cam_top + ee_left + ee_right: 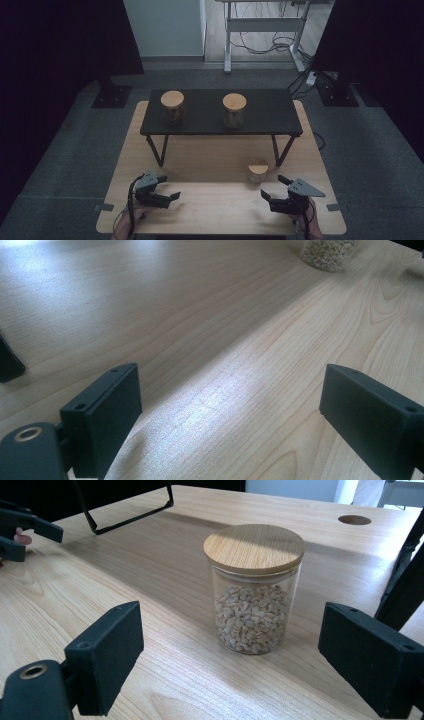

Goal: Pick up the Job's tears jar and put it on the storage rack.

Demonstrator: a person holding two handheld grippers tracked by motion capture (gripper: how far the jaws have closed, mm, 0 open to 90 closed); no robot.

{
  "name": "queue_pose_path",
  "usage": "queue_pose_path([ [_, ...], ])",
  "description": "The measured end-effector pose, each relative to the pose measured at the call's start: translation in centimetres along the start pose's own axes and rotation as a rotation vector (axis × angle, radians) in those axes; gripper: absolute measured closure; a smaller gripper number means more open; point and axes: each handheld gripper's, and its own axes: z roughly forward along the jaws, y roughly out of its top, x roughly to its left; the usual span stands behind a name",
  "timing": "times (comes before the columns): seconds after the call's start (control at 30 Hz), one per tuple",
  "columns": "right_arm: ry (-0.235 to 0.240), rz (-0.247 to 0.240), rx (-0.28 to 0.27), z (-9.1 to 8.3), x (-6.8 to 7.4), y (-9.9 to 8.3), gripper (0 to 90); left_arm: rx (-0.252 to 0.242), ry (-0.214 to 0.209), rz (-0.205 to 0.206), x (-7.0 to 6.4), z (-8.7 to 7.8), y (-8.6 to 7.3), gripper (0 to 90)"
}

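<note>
Both hands come in from the near edge of the tabletop (220, 205), each holding its gripper low and roughly level over the wood. The left gripper (170, 197) sits at the near left and points right, toward the middle of the tabletop. The right gripper (266, 197) sits at the near right and points left and a little away from the person, toward the jar (258, 172).

The jar stands upright on the tabletop, its long axis vertical, just in front of the black shelf (220, 112) and near its right leg. It is clear glass with a round wooden lid and holds pale grains, possibly peanuts, though the view is too coarse to be sure.

In the right gripper view the fingers (105, 655) are spread wide and empty, with the jar (253, 592) ahead between their lines, apart from both. In the left gripper view the fingers (102, 415) are likewise spread wide over bare wood, touching nothing. Two more lidded jars (172, 107) stand upright on the shelf.
</note>
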Motion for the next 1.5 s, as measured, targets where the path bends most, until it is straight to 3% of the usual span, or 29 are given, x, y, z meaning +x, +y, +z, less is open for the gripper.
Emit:
queue_pose_path([
  [0.2,-0.002,-0.016,0.026,0.6,-0.2,-0.1,10.1,0.001,0.0,0.002,0.0,0.0,0.0,9.2],
  [0.97,-0.002,-0.021,0.041,1.8,-0.9,0.2,10.6,0.006,0.001,0.005,-0.1,0.1,0.0,9.3],
  [1.5,-0.016,-0.02,0.061,4.2,-1.4,0.6,10.7,0.004,0.0,0.006,-0.1,0.0,0.0,9.2],
])
